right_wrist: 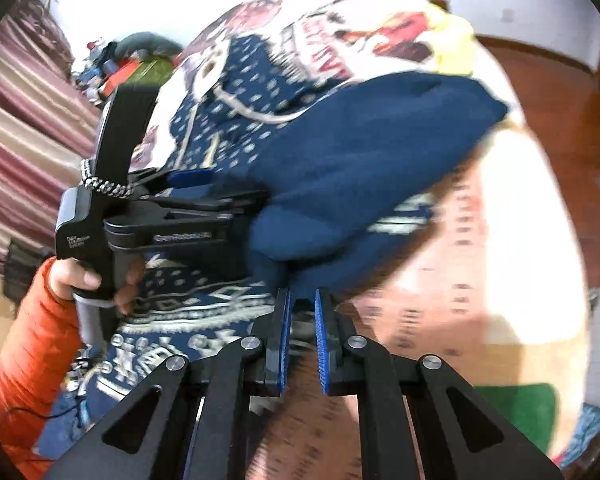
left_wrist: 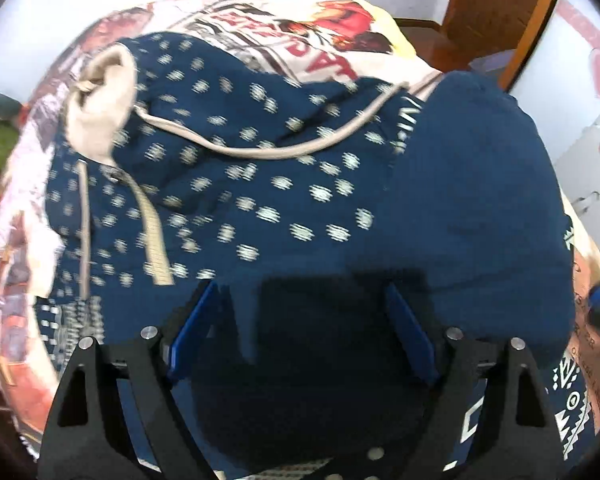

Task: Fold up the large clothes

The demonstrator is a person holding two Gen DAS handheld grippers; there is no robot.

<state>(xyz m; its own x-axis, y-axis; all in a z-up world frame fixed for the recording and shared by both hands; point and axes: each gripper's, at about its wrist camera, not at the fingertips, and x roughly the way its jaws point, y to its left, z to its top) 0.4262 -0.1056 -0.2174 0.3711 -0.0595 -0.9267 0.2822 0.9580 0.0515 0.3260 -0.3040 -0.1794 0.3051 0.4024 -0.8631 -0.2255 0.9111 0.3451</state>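
Lying just ahead of the left hand-held gripper (left_wrist: pixel 300 312): navy hoodie (left_wrist: pixel 260 184).

A home bedroom, cluttered and lived-in.
A printed bedspread (left_wrist: pixel 284 32) covered a bed; a wooden door (left_wrist: pixel 496 4), striped curtains (right_wrist: pixel 28 112) and piled belongings (right_wrist: pixel 128 60) stood around it against white walls.

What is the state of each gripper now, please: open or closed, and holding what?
Left gripper: open, holding nothing, over the blue hoodie.
Right gripper: closed on a fold of the hoodie's plain blue fabric.
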